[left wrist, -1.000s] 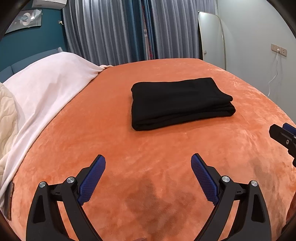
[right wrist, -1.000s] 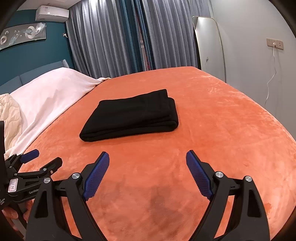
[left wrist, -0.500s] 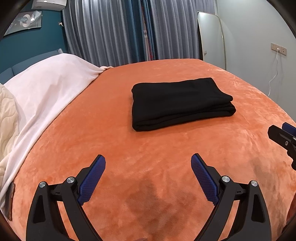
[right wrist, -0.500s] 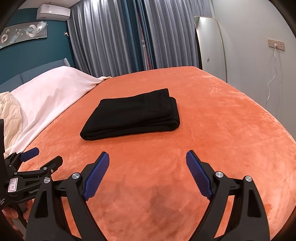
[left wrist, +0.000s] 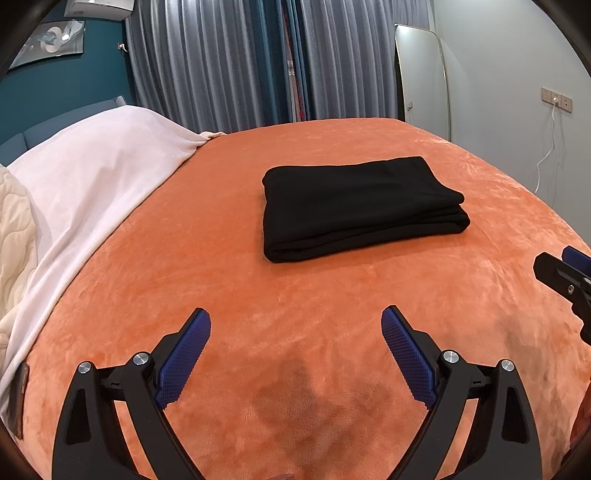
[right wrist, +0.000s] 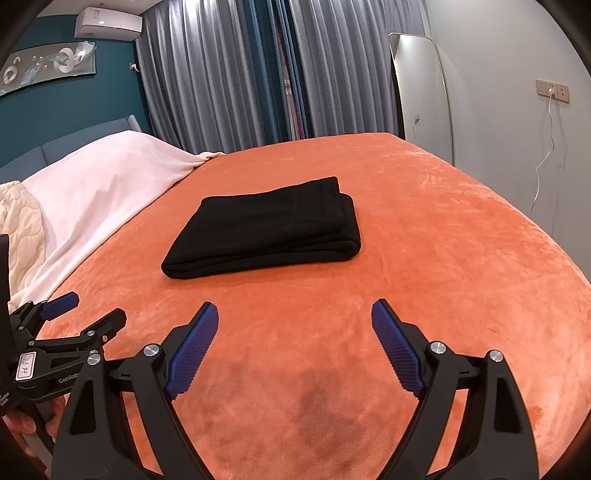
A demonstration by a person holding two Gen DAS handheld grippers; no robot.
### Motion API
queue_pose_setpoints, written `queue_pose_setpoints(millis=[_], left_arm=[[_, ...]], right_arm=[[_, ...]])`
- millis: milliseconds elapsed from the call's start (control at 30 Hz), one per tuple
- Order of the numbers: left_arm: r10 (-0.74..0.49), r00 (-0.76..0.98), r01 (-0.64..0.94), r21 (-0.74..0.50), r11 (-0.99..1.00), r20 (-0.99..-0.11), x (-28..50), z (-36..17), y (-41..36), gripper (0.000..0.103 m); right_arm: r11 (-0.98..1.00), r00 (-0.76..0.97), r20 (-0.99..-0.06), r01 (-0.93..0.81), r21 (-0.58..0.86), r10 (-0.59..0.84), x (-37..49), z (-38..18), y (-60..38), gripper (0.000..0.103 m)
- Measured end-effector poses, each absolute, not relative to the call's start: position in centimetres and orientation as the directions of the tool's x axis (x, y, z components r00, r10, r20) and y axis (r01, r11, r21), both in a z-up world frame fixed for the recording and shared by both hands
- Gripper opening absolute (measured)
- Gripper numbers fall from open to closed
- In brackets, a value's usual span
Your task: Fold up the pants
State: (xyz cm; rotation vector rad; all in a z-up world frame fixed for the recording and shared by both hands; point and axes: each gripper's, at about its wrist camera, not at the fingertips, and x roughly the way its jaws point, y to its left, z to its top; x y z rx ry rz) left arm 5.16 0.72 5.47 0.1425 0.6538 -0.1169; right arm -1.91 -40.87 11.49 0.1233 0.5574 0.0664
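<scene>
Far left, a cream quilt (left wrist: 14, 236) and one pale pink sheet (left wrist: 92, 177) are lying along the bed's left edge, the sheet's border running diagonally against the orange blanket (left wrist: 229, 280); a dark flat object (left wrist: 20, 398), too cut off to identify, is sitting at the sheet's lower corner. The blanket is spreading wide and bare around one pair of black pants (left wrist: 358, 206), which are resting folded into a flat, layered rectangle at mid-bed, well apart from every edge, with open plush on all four sides. The left gripper (left wrist: 295, 343) is hovering over the near blanket with jaws spread wide, holding nothing — two blue pads (left wrist: 184, 354) showing. To its right, the right gripper (right wrist: 294, 338) is hanging likewise, jaws wide apart and empty, the pants lying ahead and slightly left of it. Both grippers are well short of the pants. Behind the bed, grey and blue curtains (right wrist: 258, 74) are covering the far wall; one air conditioner (right wrist: 109, 24) is mounted high on the teal wall at left. At right, one tall mirror (right wrist: 421, 92) is leaning against the pale wall, and a white cable (right wrist: 546, 147) is dangling from a socket.
</scene>
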Motion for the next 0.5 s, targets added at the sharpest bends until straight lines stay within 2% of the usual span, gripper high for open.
queue_pose_setpoints(millis=[500], left_arm=[[-0.066, 0.788, 0.133, 0.065, 0.989, -0.612, 5.21, 5.44, 1.12, 0.091]], right_arm=[[0.990, 0.845, -0.525, -0.036, 0.133, 0.101, -1.88, 11.54, -40.68, 0.083]])
